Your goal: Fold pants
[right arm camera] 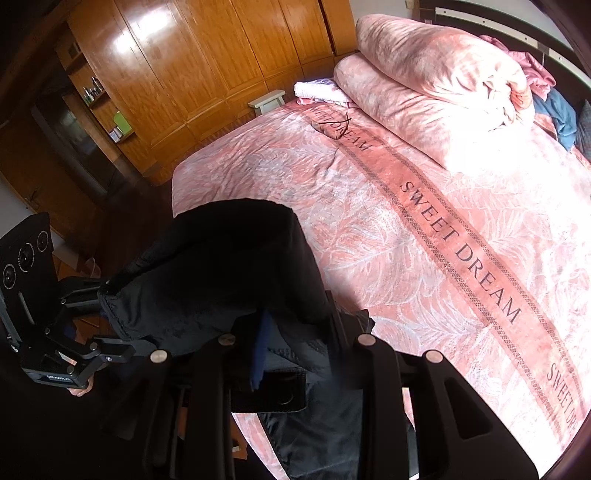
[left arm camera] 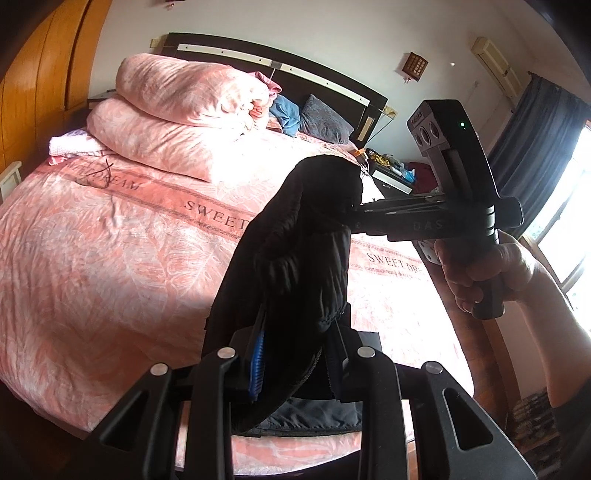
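- Left gripper (left arm camera: 295, 343) is clamped on the black pants (left arm camera: 295, 240).
- Right gripper (left arm camera: 347, 218) pinches the same pants.
- The pants hang above the pink bed (left arm camera: 110, 240).

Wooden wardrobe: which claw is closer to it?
Left. The left claw grips the black pants on the wardrobe side; the right claw is farther off, toward the window.

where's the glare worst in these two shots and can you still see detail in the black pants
Left wrist view: the window is blown out and washes the bedspread white nearby; the pants keep faint folds. Right wrist view: glare bleaches the pillows, a hotspot shines on the wardrobe, the pants are near-featureless black; both views bend at the edges.
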A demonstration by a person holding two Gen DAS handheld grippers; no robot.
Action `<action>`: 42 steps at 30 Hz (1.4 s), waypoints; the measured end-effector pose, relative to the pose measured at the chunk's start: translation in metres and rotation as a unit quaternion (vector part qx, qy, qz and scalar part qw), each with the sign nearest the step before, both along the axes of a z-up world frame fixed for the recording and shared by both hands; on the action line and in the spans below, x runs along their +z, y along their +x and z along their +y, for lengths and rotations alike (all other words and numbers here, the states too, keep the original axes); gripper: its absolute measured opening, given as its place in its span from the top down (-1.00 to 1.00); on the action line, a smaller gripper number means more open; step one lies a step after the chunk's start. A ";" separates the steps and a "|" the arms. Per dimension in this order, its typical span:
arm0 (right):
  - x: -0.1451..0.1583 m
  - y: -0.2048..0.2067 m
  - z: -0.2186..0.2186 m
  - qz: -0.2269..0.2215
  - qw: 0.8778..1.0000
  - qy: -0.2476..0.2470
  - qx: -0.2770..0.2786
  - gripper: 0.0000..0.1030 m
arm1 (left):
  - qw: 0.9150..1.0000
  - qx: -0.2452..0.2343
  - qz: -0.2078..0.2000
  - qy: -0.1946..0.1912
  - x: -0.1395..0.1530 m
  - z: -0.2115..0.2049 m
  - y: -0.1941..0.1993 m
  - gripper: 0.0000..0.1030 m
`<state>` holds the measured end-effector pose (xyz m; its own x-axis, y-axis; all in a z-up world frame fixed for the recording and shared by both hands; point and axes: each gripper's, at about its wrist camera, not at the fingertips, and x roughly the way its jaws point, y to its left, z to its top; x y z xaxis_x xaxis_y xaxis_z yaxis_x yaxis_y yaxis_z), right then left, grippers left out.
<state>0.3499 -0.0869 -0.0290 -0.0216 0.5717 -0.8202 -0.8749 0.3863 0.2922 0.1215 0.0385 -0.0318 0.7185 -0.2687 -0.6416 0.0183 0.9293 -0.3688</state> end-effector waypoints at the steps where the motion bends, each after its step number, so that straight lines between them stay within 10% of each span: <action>1: -0.001 0.000 -0.003 0.000 1.000 0.000 -0.002 0.49 | 1.000 -0.003 0.001 0.002 -0.001 -0.004 0.000 0.47; 42: -0.034 0.002 -0.092 0.008 0.998 -0.016 -0.055 0.48 | 0.990 -0.117 0.027 0.078 -0.032 -0.110 0.023 0.47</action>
